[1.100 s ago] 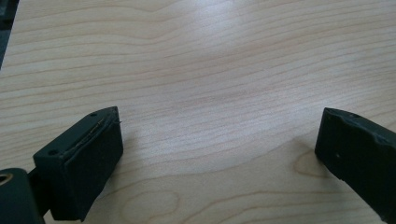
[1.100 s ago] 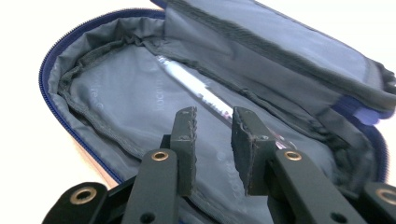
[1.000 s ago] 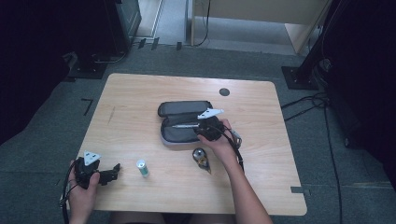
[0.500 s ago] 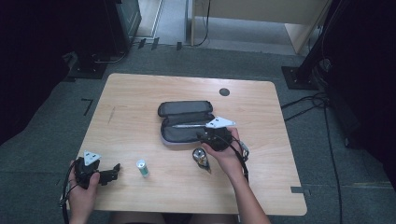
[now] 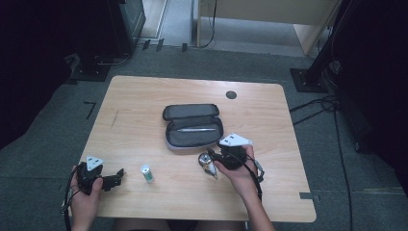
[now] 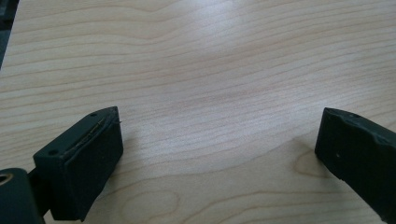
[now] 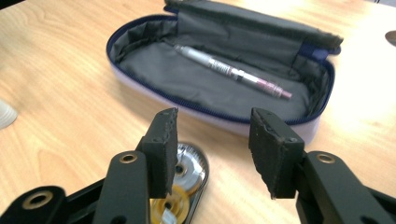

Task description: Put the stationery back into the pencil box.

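**Ana:** Fingers (image 7: 163,140) on the right gripper (image 7: 212,154) stand partly apart, with nothing between them. They have just been opening.

**Ben:** And the tape dispenser (image 7: 184,179)?

**Ana:** Flat on the table (image 5: 144,106), right under the left-hand jaw in the right gripper view, just short of the case (image 7: 219,93). It looks next in line, since the pen (image 7: 233,72) already lies in the open case.

**Ben:** Which way does it run?

**Ana:** In the high view its long axis runs slantwise, pointed end toward the person, with the right gripper (image 5: 211,155) touching or just beside it.

**Ben:** The other hand?

**Ana:** The left gripper (image 5: 115,177) is well apart at the near left corner, jaws wide and empty over bare wood. The right one is plainly nearer.
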{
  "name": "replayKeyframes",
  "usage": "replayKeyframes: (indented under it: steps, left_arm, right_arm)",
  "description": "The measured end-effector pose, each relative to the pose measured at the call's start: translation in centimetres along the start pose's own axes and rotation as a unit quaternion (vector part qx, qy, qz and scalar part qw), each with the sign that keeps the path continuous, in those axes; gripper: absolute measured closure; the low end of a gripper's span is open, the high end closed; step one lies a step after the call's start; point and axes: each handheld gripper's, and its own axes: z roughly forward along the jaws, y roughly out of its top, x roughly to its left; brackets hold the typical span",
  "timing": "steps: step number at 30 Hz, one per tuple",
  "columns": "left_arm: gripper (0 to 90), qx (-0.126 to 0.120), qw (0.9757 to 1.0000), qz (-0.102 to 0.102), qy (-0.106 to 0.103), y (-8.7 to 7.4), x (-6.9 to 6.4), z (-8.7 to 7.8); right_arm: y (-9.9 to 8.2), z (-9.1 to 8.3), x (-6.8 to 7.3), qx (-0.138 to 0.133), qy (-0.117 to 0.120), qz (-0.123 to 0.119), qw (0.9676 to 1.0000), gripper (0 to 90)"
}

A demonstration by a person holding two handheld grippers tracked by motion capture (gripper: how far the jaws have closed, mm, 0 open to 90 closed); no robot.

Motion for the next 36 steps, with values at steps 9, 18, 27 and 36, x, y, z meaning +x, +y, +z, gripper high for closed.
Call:
replayKeyframes:
  steps: [9,18,27,36]
  left_arm:
    - [1.3,0.0,1.0,0.0,0.0,0.0,0.0,0.0]
    - [1.3,0.0,1.0,0.001,0.0,0.0,0.0,0.0]
    - [1.3,0.0,1.0,0.001,0.0,0.0,0.0,0.0]
    - [1.3,0.0,1.0,0.001,0.0,0.0,0.0,0.0]
  right_arm:
    - [-2.6,-0.3,1.0,0.003,0.005,0.021,0.9998,44.9]
    - [-4.2,1.2,1.5,0.019,0.004,0.049,0.9986,50.7]
    - [-4.4,2.2,2.0,0.027,-0.003,0.057,0.998,50.0]
    - [-5.0,2.6,2.1,0.03,-0.003,0.059,0.9978,53.9]
